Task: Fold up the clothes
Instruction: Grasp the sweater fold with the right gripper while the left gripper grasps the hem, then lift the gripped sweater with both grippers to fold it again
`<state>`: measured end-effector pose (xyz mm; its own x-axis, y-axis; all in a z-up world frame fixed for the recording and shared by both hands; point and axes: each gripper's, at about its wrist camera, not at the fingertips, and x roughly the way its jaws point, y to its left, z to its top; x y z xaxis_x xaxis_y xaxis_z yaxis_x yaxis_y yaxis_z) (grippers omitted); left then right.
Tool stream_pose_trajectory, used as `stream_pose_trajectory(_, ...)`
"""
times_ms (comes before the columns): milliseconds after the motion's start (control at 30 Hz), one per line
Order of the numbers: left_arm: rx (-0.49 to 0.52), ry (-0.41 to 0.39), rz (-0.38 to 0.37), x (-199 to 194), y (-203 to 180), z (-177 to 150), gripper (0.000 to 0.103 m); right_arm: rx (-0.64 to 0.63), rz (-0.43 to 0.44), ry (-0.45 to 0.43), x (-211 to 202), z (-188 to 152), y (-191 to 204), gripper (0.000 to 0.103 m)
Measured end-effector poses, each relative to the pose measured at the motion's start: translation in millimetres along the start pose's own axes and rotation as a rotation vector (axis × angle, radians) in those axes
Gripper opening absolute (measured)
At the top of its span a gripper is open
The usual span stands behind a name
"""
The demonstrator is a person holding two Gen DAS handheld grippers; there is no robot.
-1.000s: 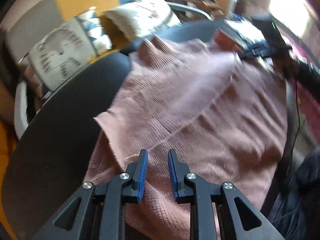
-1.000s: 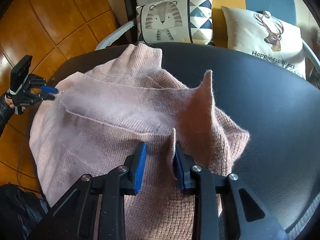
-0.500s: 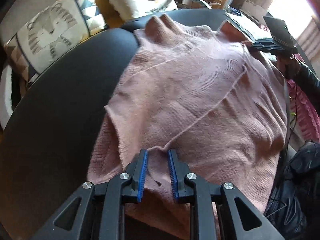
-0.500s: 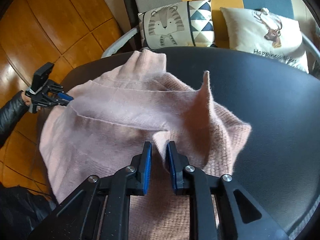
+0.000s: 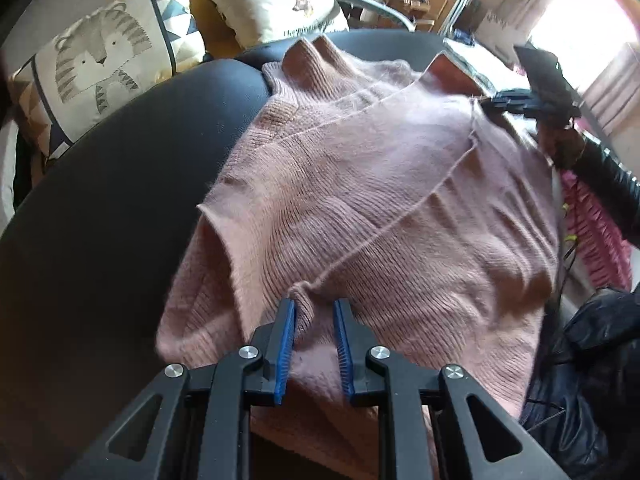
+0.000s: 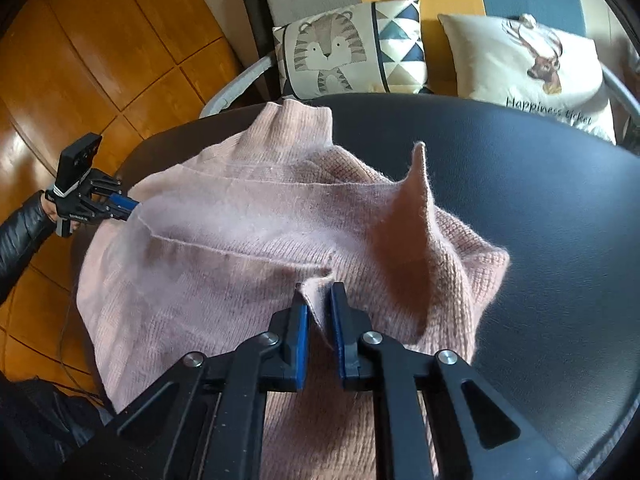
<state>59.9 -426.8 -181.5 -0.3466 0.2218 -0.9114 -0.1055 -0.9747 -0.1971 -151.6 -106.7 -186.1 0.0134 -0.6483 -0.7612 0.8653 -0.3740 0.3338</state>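
Note:
A pink knit sweater (image 5: 380, 208) lies on a round black table (image 5: 100, 208), its collar (image 6: 296, 120) pointing toward the sofa. In the left wrist view my left gripper (image 5: 314, 308) is shut on a bunched fold of the knit. The right wrist view shows that same left gripper (image 6: 126, 204) pinching the sweater's left edge. My right gripper (image 6: 319, 300) is shut on a thin raised flap of the sweater. It also shows far right as the right gripper (image 5: 490, 102). A taut folded edge runs between the two grippers. One corner (image 6: 418, 160) stands up in a peak.
A tiger cushion (image 6: 348, 52) and a deer cushion (image 6: 532, 64) rest on the sofa behind the table. Bare black tabletop (image 6: 540, 200) lies right of the sweater. A wooden floor (image 6: 80, 60) is on the left. A black-sleeved arm (image 6: 20, 232) holds the left gripper.
The right gripper's jaws have narrowed onto a flap of the sweater. The edge between the two grippers has been pulled taut and lifted. The left gripper has kept its hold.

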Motion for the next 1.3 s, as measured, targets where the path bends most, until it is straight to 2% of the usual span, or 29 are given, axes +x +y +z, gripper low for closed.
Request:
stream_pose_trajectory(433,-0.004,-0.003,0.024,7,-2,-1,0.018,0.01,0.048,0.004,5,5,1,0.013)
stream_pose_trajectory(533,-0.046,0.004,0.004,6,5,0,0.018,0.024,0.052,0.008,9,6,0,0.018)
stream_pose_trajectory(700,-0.092,-0.008,0.001,7,6,-2,0.018,0.02,0.04,0.01,11,4,0,0.018)
stream_pose_trajectory(733,-0.102,-0.016,0.001,6,6,-3,0.018,0.021,0.036,0.01,11,3,0,0.017)
stream_pose_trajectory(767,-0.112,-0.025,0.001,5,5,-4,0.01,0.022,0.031,0.009,10,3,-1,0.011)
stream_pose_trajectory(800,-0.133,-0.043,-0.019,3,5,-5,0.004,0.018,0.02,0.005,9,2,0,0.009)
stream_pose_trajectory(867,-0.163,-0.087,-0.043,-1,1,-10,0.003,0.012,-0.001,-0.005,6,1,2,0.005)
stream_pose_trajectory(1000,-0.199,-0.178,-0.023,-19,-9,-19,0.002,0.034,-0.02,-0.061,-9,-2,3,0.003)
stream_pose_trajectory(1167,-0.256,-0.33,0.034,-58,-9,-23,0.002,0.08,-0.055,-0.147,-32,2,-1,0.003)
stream_pose_trajectory(1300,-0.258,-0.373,0.058,-66,-8,-13,0.002,0.108,-0.077,-0.192,-41,10,-2,0.003)
